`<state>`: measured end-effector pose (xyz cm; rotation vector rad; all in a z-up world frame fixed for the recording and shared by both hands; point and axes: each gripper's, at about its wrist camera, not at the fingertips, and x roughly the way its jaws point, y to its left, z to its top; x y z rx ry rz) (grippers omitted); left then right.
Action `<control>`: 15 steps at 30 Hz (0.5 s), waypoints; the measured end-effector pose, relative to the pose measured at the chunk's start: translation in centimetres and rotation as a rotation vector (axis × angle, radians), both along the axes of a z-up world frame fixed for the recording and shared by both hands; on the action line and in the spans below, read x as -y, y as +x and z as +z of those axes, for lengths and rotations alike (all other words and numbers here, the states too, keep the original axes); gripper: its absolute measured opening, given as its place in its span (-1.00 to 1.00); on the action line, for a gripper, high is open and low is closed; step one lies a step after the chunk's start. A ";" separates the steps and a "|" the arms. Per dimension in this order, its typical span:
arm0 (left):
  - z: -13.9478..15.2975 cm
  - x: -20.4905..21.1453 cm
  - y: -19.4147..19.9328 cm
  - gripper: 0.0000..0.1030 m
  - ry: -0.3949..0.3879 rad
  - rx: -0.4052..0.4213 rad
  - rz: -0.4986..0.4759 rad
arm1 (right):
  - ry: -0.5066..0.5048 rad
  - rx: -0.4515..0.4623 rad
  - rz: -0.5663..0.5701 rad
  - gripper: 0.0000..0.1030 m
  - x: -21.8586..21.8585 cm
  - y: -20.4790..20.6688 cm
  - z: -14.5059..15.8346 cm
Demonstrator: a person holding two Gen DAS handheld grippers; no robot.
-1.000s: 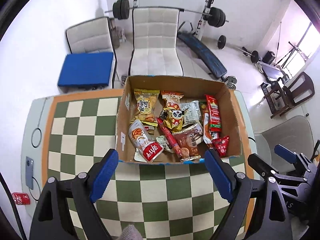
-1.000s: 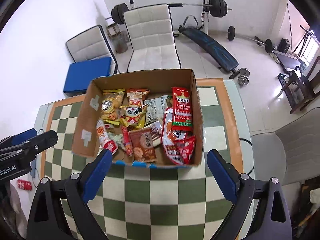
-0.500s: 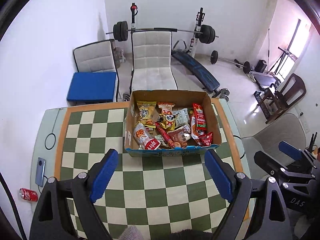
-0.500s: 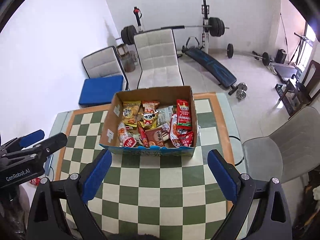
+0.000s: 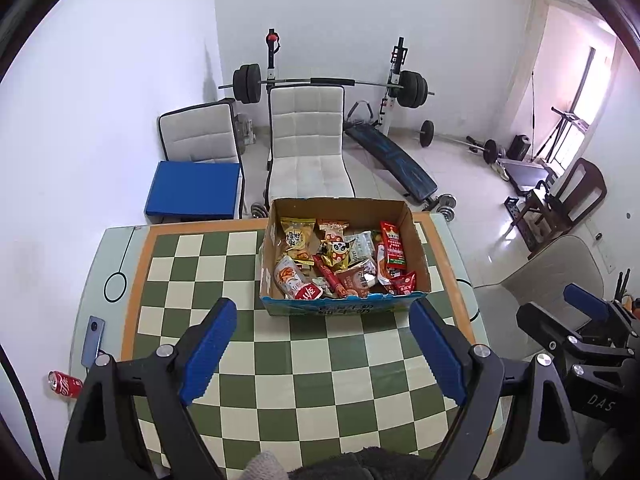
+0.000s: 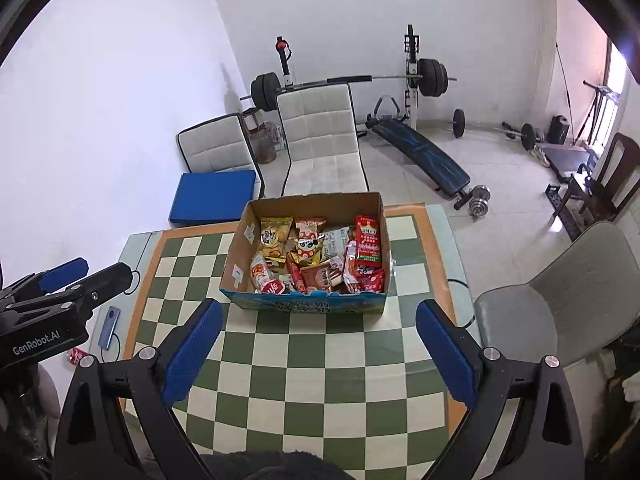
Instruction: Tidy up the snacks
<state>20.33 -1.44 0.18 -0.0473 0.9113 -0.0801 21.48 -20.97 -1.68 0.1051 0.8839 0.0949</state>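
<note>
My left gripper (image 5: 320, 348) is spread wide w/ nothing between the blue pads (image 5: 208, 344), hanging over the checkered tablecloth (image 5: 320, 380). Right gripper (image 6: 318, 346) same deal: jaws apart, empty, aimed down at the cloth.

The snacks sit in an open cardboard box (image 5: 344, 308) at the far side of the table, near its right end, just beyond my fingertips, not touching them. Inside it's a loose jumble: yellow packet (image 5: 297, 238) at back left, panda-print packet (image 5: 336, 250) mid, tall red packet (image 5: 393, 246) leaning by the right wall, white-and-red pouch (image 5: 294, 282) front left, brown packet (image 5: 356, 280) front center.

Handling, my guess: all light foil/plastic pouches, soft, crinkly, prob. slick, contents crushable. So I'd pinch on a crimped end seal or flat edge, not the puffed belly, w/ gentle squeeze. Tall red one looks easiest, since its top edge stands free. Packets overlap, so lifting one may drag a neighbor. Box is light cardboard & could slide if nudged.
</note>
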 end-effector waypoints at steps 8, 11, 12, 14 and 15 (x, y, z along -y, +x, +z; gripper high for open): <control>0.2 -0.3 0.4 1.00 -0.001 0.036 0.022 | -0.065 0.068 -0.036 0.94 -0.3 -0.4 1.6; 0.1 -0.4 0.5 1.00 0.003 0.040 0.031 | -0.067 0.085 -0.050 0.95 -0.3 -0.1 1.9; 0.0 -0.3 0.7 1.00 0.006 0.042 0.035 | -0.069 0.085 -0.053 0.95 -0.3 0.0 1.8; 0.0 -0.4 0.7 1.00 0.007 0.045 0.039 | -0.065 0.085 -0.060 0.95 -0.1 0.3 1.7; 0.0 -0.5 0.8 1.00 0.010 0.046 0.044 | -0.062 0.084 -0.063 0.95 -0.1 0.4 1.7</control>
